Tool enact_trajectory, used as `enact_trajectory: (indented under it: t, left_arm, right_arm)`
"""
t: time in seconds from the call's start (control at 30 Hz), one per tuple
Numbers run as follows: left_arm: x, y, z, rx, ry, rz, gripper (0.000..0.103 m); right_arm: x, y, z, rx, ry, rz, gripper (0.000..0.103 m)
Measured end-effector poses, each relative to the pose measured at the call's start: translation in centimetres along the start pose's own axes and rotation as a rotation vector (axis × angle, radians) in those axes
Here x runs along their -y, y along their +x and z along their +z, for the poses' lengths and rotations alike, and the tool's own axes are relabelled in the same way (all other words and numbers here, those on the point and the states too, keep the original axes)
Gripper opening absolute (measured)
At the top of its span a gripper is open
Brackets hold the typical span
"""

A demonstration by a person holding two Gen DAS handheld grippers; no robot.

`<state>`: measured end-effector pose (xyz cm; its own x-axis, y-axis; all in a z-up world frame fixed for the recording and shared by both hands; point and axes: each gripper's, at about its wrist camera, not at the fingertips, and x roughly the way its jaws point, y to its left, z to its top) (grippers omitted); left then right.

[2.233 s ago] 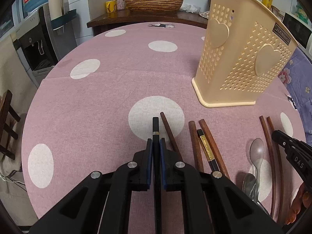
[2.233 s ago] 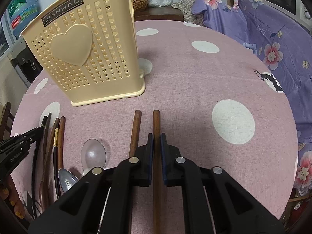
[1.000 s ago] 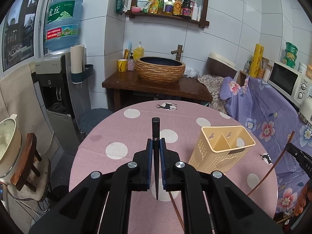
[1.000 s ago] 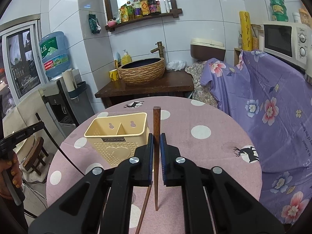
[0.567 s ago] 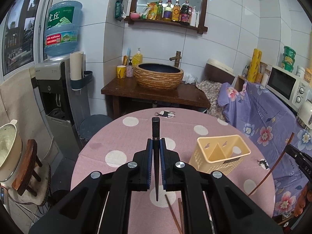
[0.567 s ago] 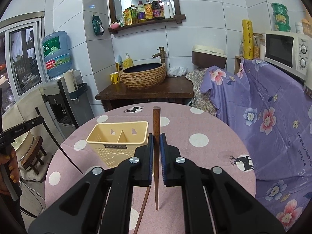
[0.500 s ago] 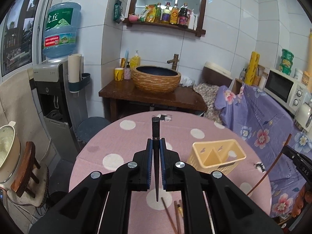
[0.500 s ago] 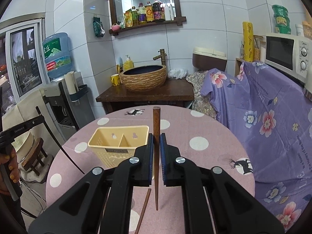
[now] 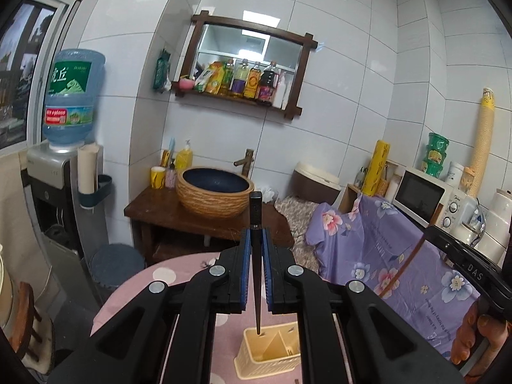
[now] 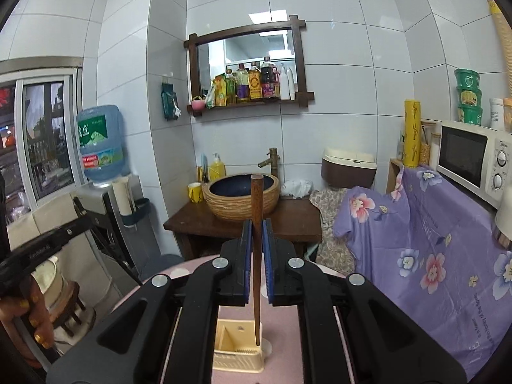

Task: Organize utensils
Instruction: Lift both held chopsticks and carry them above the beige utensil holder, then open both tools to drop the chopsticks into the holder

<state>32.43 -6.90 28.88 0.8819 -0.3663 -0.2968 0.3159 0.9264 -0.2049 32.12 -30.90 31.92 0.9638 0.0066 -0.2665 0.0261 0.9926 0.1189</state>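
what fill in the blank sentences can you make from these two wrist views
1. The left gripper is shut on a ____ chopstick.
2. The right gripper is shut on a ____ wooden chopstick.
3. Both chopsticks point tip ____.
4. Below them, the yellow utensil holder stands on the ____ dotted tablecloth.

Missing words: black; brown; down; pink

Bright, even ceiling light; sharp, fisheye-curved, vignetted edges.

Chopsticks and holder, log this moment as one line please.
left gripper: shut on black chopstick | right gripper: shut on brown chopstick | both upright, tips down, above holder | holder on table, no utensils visible inside
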Motion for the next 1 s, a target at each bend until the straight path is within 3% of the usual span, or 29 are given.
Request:
enact_trajectory:
  t: [0.13,0.53,0.73,1.0]
  left_arm:
    - [1.0,2.0,-1.4,-0.034,0.010,-0.003,0.009]
    - [0.0,9.4,-10.9,-0.247,-0.005,0.029,0.008]
    - [-0.8,10.8,-12.5,-0.294,-0.021,0.047,0.009]
    - [-0.4,10.2,-12.7,-0.281,0.010,0.041,0.009]
  right_arm:
    - [-0.8,1.9,-0.7,-0.005,0.016,0.008,0.008]
    - [0.1,9.6,-10.7,-0.198,0.053,-0.012,0.008]
    - [0.6,10.8,-12.3,-0.225,0.060,-0.019,0.008]
    - [0.4,10.9,-13.4,-0.206,0.024,-0.025,0.008]
